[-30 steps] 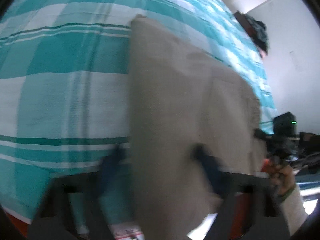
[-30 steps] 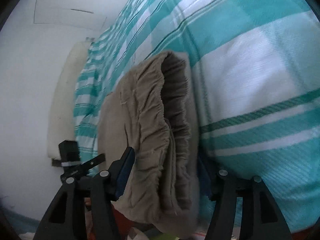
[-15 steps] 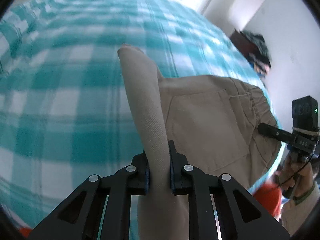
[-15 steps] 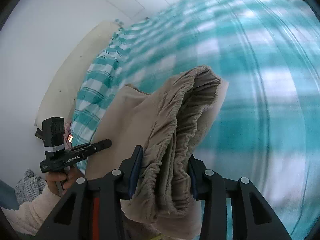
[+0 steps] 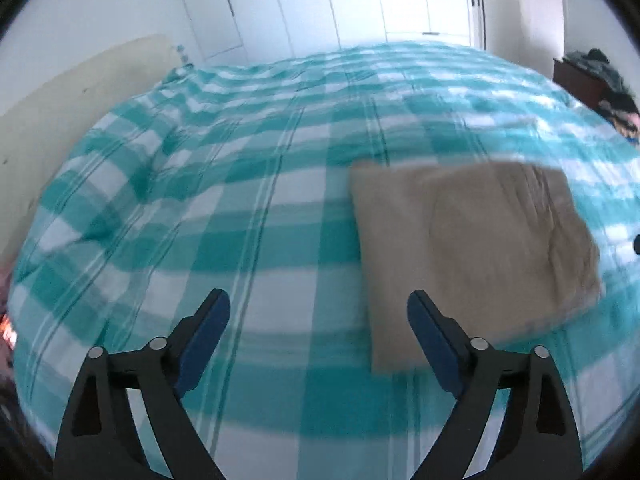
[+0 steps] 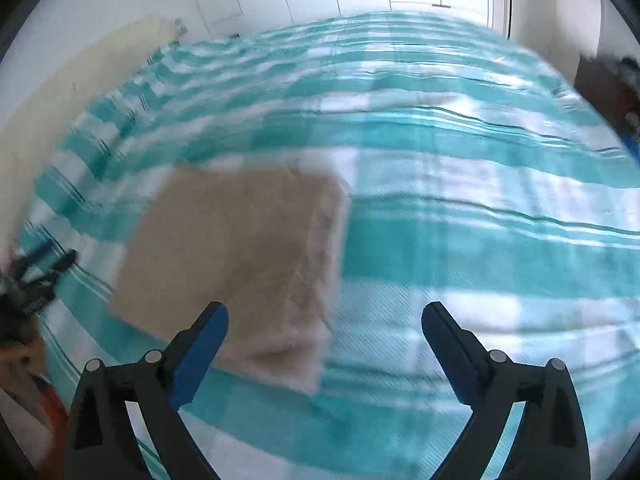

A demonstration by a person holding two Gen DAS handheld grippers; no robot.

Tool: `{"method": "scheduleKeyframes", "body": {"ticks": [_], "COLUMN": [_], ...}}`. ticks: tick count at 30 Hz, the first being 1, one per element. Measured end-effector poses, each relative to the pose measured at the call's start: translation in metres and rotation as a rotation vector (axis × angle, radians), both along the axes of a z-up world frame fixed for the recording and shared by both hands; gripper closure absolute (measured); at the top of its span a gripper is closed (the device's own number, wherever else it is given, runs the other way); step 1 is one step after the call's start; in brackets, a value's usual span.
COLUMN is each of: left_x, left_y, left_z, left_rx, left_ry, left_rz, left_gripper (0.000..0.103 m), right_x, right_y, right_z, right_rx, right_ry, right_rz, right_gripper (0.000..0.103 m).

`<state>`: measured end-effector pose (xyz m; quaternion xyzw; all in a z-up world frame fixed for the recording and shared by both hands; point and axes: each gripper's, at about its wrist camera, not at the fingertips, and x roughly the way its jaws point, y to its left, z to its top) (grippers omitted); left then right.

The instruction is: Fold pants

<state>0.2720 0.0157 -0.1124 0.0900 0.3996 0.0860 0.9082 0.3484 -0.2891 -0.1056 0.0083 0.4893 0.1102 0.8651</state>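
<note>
Folded pants (image 5: pixel 472 248) lay flat on a checked bed (image 5: pixel 240 200) as the left gripper (image 5: pixel 318 308) and right gripper (image 6: pixel 324 320) opened wide above, both empty.

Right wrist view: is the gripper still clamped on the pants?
No: the right gripper has its jaws opening with nothing between them; the pants lie folded on the bedspread.

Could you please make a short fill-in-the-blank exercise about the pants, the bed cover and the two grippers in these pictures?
1. The beige pants lie ____ on the bed.
2. The checked bed cover is white and ____.
3. Between the fingers of the left gripper there is ____ cloth.
4. The jaws of the right gripper are ____.

Missing words: folded; teal; no; opening
</note>
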Motion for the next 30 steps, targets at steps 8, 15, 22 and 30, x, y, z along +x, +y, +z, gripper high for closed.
{"method": "scheduleKeyframes", "body": {"ticks": [8, 15, 22, 30], "left_x": [-0.086, -0.140, -0.176, -0.205], "left_y": [-0.031, -0.041, -0.044, -0.046], "left_z": [0.026, 0.056, 0.066, 0.081], "left_rx": [-0.022, -0.067, -0.074, -0.110], "left_ry": [0.009, 0.045, 0.100, 0.094], "left_rz": [0.046, 0.001, -0.034, -0.056], "left_gripper": [0.005, 0.005, 0.005, 0.001], "right_x": [-0.111, -0.186, -0.234, -0.267], "right_y": [0.021, 0.051, 0.075, 0.086], "right_z": [0.014, 0.052, 0.079, 0.098], "right_rx": [-0.058, -0.003, -0.033, -0.036], "right_ry": [-0.043, -0.121, -0.135, -0.145], "right_rz": [0.031, 0.003, 0.019, 0.035], "right_gripper": [0.004, 0.000, 0.000, 0.000]}}
